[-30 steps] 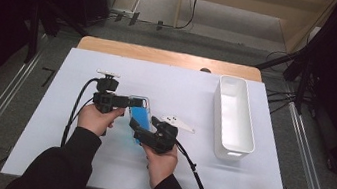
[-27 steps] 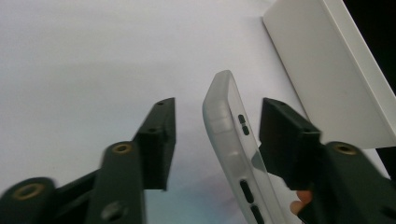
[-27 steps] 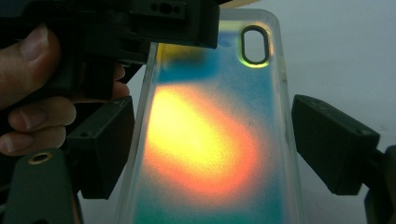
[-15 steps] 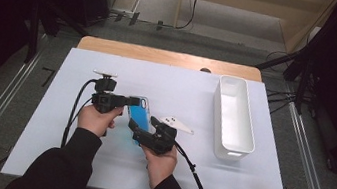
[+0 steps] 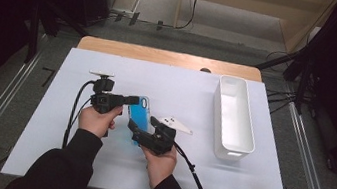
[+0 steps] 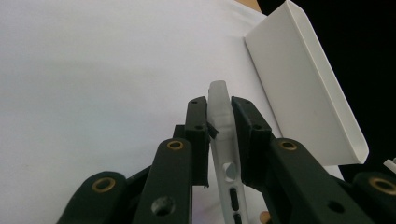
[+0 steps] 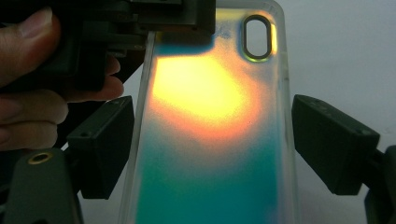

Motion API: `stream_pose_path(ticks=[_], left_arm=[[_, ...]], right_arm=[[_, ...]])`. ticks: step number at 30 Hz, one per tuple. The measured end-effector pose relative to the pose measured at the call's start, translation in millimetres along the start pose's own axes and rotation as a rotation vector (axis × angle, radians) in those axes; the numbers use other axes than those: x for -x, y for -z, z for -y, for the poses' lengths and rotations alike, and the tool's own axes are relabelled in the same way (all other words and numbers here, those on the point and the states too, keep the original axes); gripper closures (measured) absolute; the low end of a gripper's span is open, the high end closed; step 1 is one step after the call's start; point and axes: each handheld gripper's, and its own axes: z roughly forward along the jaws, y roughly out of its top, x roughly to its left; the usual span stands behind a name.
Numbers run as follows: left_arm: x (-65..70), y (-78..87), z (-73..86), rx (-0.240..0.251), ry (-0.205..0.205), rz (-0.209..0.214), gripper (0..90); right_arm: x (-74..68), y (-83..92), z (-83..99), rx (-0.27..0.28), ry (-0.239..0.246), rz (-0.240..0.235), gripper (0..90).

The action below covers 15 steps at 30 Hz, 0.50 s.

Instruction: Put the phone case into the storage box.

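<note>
A translucent phone case [image 5: 139, 113] with a blue, iridescent back is held up off the white table sheet between both grippers. My left gripper [image 5: 131, 100] comes in from the left; its jaws have just been closing and now clamp the case's thin rim [image 6: 219, 107] near its top corner. My right gripper [image 5: 139, 133] holds the lower part, with a pad on each long side of the case [image 7: 210, 116]. The camera cut-out [image 7: 257, 37] shows at the case's top. The left gripper [image 7: 177, 18] and the person's fingers [image 7: 32, 70] sit at the upper left of the right gripper view.
A long white tray [image 5: 217, 117] stands at the right of the sheet, also seen past the left jaws [image 6: 299, 84]. The white sheet [image 5: 243, 186] covers the table up to a wooden strip [image 5: 162, 55] at the far edge. Cables trail back from both grippers.
The left gripper's jaws have shut onto the top edge of the case. Both hands and the case have stayed in place.
</note>
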Motion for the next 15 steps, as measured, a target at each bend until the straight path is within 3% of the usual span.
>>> stream_pose_path(ticks=[4, 15], left_arm=[[1.8, 1.1, 0.7, 0.012, 0.010, 0.039, 78.6], [1.3, 3.6, 0.2, 0.008, 0.029, 0.062, 79.5]], right_arm=[[0.1, -0.9, 0.5, 0.009, 0.024, 0.002, 14.9], [3.2, -2.0, -0.5, 0.010, 0.076, -0.010, 14.1]])
